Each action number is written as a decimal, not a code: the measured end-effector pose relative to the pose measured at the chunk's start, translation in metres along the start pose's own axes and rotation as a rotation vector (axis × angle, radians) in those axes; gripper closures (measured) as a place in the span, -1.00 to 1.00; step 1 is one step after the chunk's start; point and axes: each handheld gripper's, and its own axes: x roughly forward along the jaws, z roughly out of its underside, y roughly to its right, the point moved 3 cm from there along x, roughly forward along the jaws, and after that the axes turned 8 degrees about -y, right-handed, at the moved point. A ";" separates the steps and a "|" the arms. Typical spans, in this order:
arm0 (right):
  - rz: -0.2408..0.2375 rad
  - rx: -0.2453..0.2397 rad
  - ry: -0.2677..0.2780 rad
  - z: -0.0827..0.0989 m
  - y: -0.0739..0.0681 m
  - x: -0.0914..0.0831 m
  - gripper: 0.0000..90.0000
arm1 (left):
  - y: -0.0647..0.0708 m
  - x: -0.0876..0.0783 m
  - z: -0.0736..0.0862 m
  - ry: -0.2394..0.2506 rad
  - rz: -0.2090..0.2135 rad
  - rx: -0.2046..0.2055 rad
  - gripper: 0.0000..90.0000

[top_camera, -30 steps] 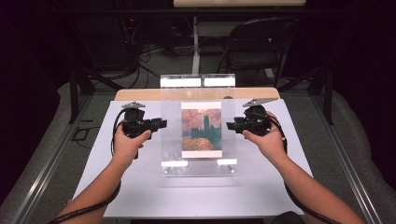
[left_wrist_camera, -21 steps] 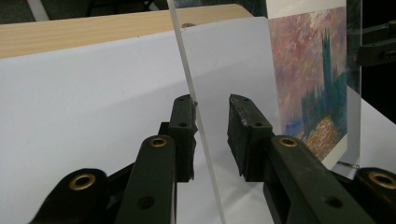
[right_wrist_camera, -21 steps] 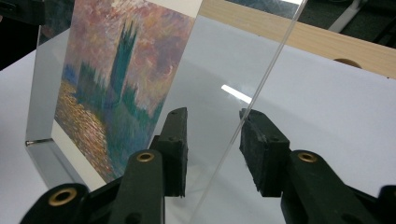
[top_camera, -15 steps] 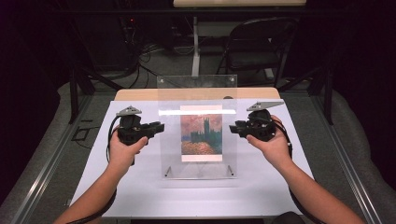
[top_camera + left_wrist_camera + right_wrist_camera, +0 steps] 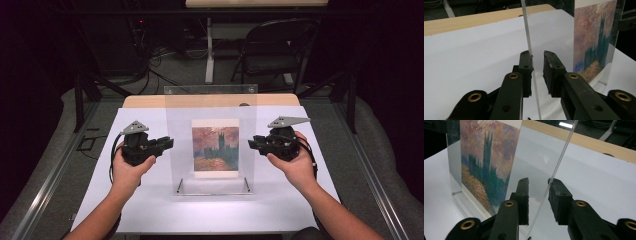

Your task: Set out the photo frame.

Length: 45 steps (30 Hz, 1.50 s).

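Observation:
A clear acrylic picture frame [image 5: 177, 125] stands upright on the white tabletop [image 5: 150, 210], with a painted print [image 5: 216, 150] of dark towers under a reddish sky in its middle. Small metal pins show at its lower corners. My left gripper [image 5: 169, 143] straddles the frame's left edge. In the left gripper view that edge [image 5: 530, 50] touches one jaw of the open left gripper [image 5: 537, 56], with a gap to the other. My right gripper [image 5: 252, 142] straddles the right edge. The right gripper [image 5: 539, 182] is open too, and the edge [image 5: 559, 165] rests against one jaw.
The white sheet covers a wooden table whose bare strip [image 5: 145, 101] shows at the back. A dark folding chair [image 5: 272, 50] and cables stand on the floor beyond. Grey padding [image 5: 380, 150] flanks the table's sides.
The frame has swung from a backward lean to upright, and the glare strips on it have gone. Both hands and grippers have come down and slightly toward me.

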 end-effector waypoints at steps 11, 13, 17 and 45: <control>-0.032 -0.004 0.027 0.010 -0.008 -0.010 0.61 | 0.008 -0.010 0.012 0.032 0.026 0.010 0.73; -0.039 -0.007 0.031 0.012 -0.009 -0.012 0.61 | 0.010 -0.011 0.014 0.037 0.030 0.013 0.73; -0.057 -0.007 0.032 0.016 -0.012 -0.016 0.62 | 0.013 -0.015 0.019 0.041 0.044 0.012 0.72; -0.134 -0.016 0.079 0.040 -0.026 -0.028 0.54 | 0.031 -0.025 0.043 0.053 0.057 0.079 0.57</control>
